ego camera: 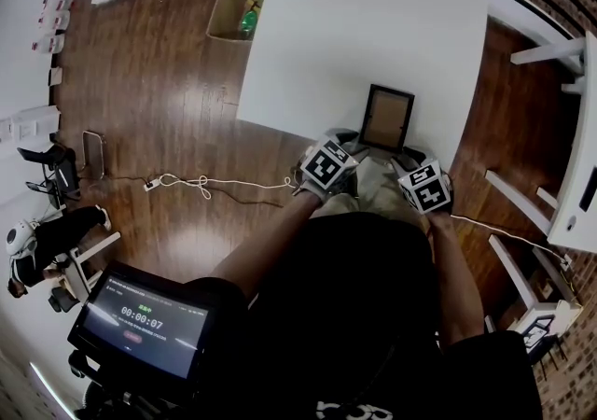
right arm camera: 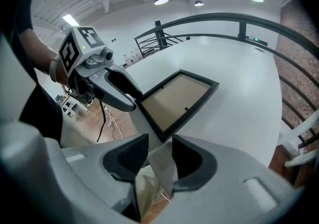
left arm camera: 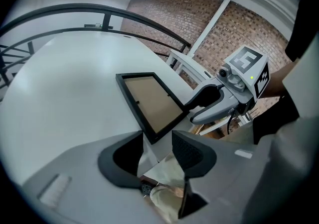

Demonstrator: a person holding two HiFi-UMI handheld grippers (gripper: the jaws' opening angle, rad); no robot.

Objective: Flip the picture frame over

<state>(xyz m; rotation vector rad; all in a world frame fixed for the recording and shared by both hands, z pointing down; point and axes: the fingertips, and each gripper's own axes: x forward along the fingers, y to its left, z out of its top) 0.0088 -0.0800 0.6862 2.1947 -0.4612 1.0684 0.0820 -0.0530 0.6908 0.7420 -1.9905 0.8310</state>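
1. Lying flat on the white table (ego camera: 354, 26), close to its near edge, the picture frame (ego camera: 387, 117) is shown with its brown backing up.
2. The left gripper (left arm camera: 158, 141) and right gripper (right arm camera: 160, 143) are held just short of that edge, fingers apart, nothing clamped.
3. No grip is made; whether the flip is done or pending cannot be settled.
4. If pending, the frame's near edge must be pinched and lifted evenly.

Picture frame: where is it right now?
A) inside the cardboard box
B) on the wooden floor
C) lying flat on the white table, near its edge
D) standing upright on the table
C: the picture frame lies flat on the white table, close to its near edge.
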